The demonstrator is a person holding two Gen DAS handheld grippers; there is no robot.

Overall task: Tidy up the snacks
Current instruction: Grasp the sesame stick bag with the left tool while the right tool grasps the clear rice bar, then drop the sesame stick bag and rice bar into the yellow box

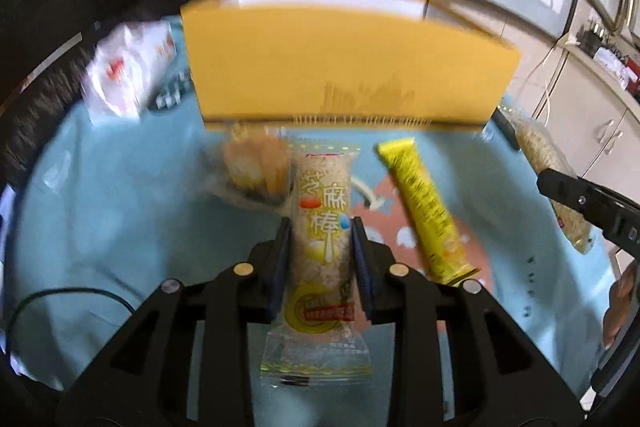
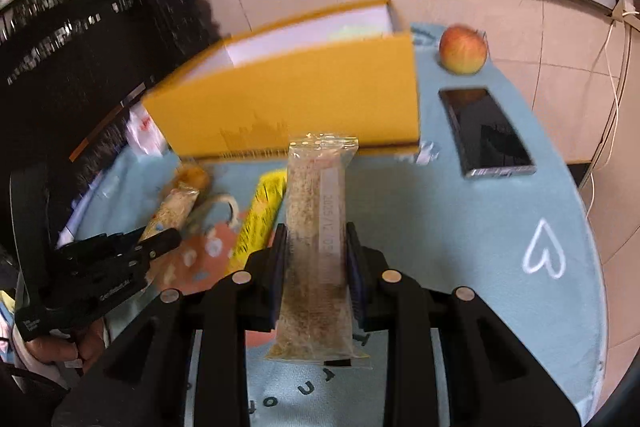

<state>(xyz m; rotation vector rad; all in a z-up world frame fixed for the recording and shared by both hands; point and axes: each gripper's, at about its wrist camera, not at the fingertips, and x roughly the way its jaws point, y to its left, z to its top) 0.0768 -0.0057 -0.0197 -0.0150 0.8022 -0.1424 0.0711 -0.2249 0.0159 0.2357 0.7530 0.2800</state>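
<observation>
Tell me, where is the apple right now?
In the right wrist view the apple sits at the far right of the blue table mat, just beyond the black phone and beside the yellow box.

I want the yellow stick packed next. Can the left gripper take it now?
Probably not yet. The left gripper is shut on a sesame bar, so its jaws are full. The yellow stick lies bare on the cloth just to its right, with nothing over it.
</observation>
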